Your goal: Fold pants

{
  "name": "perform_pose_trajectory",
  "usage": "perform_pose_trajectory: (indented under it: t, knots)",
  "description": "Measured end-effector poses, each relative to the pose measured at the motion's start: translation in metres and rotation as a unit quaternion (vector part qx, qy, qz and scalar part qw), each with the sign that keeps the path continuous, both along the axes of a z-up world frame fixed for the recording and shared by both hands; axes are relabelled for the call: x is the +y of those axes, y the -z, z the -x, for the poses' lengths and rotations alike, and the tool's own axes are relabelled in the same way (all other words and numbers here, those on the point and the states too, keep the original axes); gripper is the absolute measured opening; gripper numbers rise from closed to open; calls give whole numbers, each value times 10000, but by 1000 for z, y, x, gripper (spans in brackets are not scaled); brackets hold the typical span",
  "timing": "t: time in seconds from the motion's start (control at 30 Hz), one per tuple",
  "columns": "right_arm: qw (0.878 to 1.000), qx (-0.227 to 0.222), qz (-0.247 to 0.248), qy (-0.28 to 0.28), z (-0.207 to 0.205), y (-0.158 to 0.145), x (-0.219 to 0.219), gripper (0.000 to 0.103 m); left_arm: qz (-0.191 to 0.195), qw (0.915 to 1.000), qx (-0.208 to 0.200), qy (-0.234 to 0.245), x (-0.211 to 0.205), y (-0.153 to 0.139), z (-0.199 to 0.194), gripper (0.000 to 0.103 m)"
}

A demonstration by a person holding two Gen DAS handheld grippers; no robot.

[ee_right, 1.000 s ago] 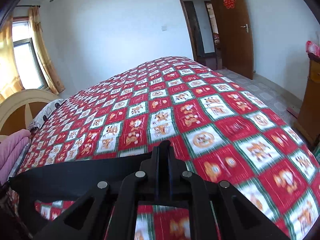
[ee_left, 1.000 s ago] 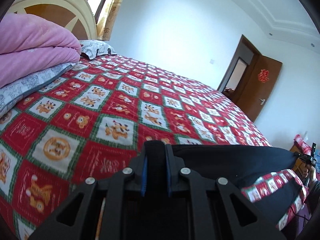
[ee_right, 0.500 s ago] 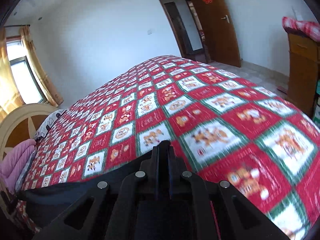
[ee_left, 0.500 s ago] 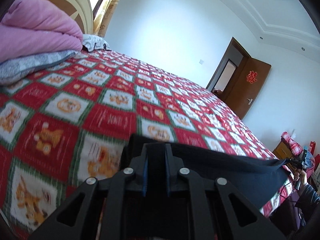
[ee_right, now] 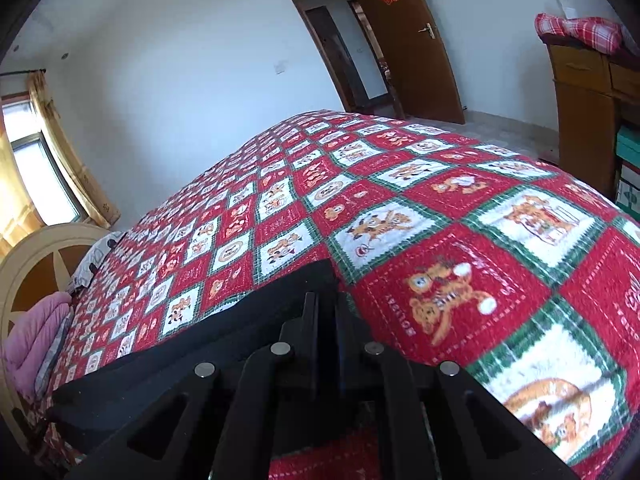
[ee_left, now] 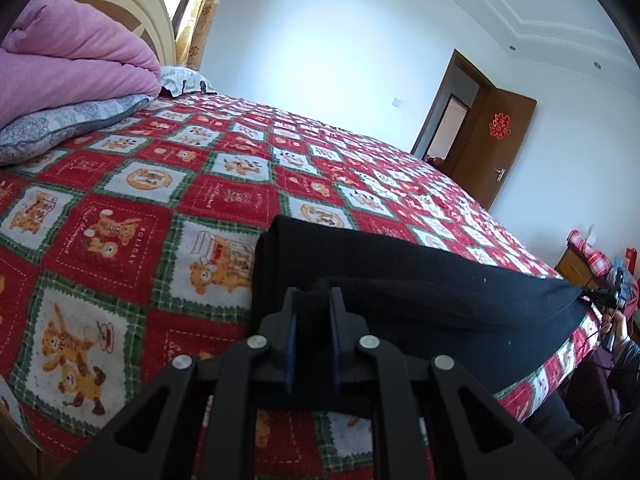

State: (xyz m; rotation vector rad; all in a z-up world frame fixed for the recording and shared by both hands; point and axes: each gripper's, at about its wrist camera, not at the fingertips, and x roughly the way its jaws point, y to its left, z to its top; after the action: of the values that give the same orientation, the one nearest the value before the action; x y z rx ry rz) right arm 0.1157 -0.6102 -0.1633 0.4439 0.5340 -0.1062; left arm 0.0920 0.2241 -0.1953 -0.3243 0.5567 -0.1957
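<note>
The black pants [ee_left: 420, 276] lie as a long band along the near edge of the bed, on the red patchwork bedspread [ee_left: 224, 196]. My left gripper [ee_left: 313, 300] is shut on a fold of the black cloth at the band's left end. In the right wrist view the same pants [ee_right: 192, 364] stretch away to the left, and my right gripper [ee_right: 326, 306] is shut on their right end, low over the bedspread [ee_right: 440, 248]. The cloth between the two grippers sags a little and rests on the bed.
A folded pink quilt [ee_left: 68, 64] sits on a grey pillow [ee_left: 60, 124] by the headboard [ee_left: 148, 12] at the left. A wooden cabinet [ee_right: 588, 92] stands right of the bed. A brown door [ee_right: 404, 40] is open at the far wall. A person's hand [ee_left: 616, 320] shows at the bed's right edge.
Both grippers have come down and forward with the pants. The black cloth, held up before, now lies on the bedspread near the bed's edge.
</note>
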Motion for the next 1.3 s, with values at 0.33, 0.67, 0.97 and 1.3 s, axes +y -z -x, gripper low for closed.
perform_pose_trajectory:
  t: [0.33, 0.67, 0.97, 1.3]
  knots:
    - [9955, 189, -265, 895, 35, 6, -33, 7, -258, 9996, 126, 29, -2, 6, 5, 26]
    - [9978, 3, 640, -170, 24, -38, 99, 58, -428, 9990, 126, -34, -8, 6, 8, 26]
    - [9431, 370, 2045, -2594, -15, 0, 332, 58, -989, 9949, 177, 107, -21, 3, 16, 26]
    - [8530, 89, 3766, -3613, 20, 45, 432, 58, -1092, 9935, 232, 214, -32, 7, 21, 45]
